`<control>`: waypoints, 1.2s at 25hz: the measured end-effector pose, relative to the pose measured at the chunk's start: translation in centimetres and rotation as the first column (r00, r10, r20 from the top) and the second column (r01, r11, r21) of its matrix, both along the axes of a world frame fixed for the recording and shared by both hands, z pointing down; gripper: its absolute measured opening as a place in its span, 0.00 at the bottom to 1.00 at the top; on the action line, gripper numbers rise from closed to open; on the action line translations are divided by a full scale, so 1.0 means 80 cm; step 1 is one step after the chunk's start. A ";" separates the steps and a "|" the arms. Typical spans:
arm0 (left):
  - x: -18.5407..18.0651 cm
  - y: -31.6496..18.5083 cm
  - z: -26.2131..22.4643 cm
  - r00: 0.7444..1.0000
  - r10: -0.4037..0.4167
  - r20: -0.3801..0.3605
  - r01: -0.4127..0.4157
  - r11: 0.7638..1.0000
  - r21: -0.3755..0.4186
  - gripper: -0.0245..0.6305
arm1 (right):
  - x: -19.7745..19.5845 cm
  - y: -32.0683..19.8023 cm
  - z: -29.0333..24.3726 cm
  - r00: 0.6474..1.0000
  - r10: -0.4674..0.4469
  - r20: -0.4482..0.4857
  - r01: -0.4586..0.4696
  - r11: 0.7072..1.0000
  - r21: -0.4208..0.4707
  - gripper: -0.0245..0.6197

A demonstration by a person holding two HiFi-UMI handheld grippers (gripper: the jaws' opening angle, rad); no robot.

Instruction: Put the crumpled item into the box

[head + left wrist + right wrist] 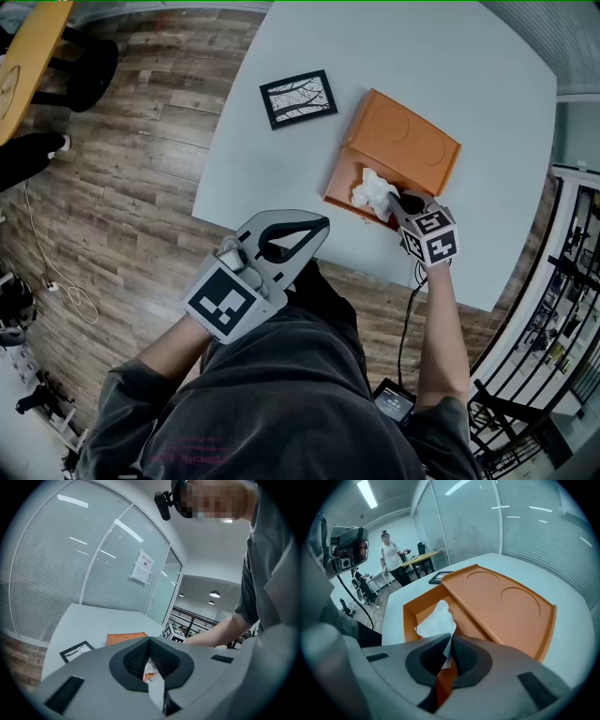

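An orange box stands open on the pale table, its lid lying flat behind it. The white crumpled item sits in the box's open compartment. My right gripper reaches over the box's near right corner. In the right gripper view the jaws are shut on a corner of the crumpled item, which hangs inside the box wall. My left gripper is held back near my body at the table's front edge, shut and holding nothing; its view looks toward the box.
A black-framed picture lies on the table left of the box. The table's front edge runs just before my body, with wooden floor to the left. A person stands far off by another table. A railing is at right.
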State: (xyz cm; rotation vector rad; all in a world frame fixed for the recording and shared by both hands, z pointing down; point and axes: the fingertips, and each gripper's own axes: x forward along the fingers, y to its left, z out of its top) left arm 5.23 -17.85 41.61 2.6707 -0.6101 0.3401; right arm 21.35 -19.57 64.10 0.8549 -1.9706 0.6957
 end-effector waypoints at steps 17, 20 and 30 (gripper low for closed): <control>0.000 -0.006 -0.009 0.999 0.033 0.002 -0.033 0.999 0.020 0.06 | 0.010 -0.009 0.007 0.991 0.055 -0.123 -0.054 0.998 0.010 0.20; 0.002 -0.006 -0.010 0.999 0.049 0.005 -0.049 0.999 0.021 0.06 | 0.015 -0.010 0.003 0.989 0.079 -0.129 -0.077 0.997 0.020 0.23; 0.008 -0.003 -0.023 0.996 0.084 0.010 -0.084 0.995 0.046 0.06 | 0.023 -0.005 -0.021 0.984 0.120 -0.132 -0.111 0.991 0.070 0.23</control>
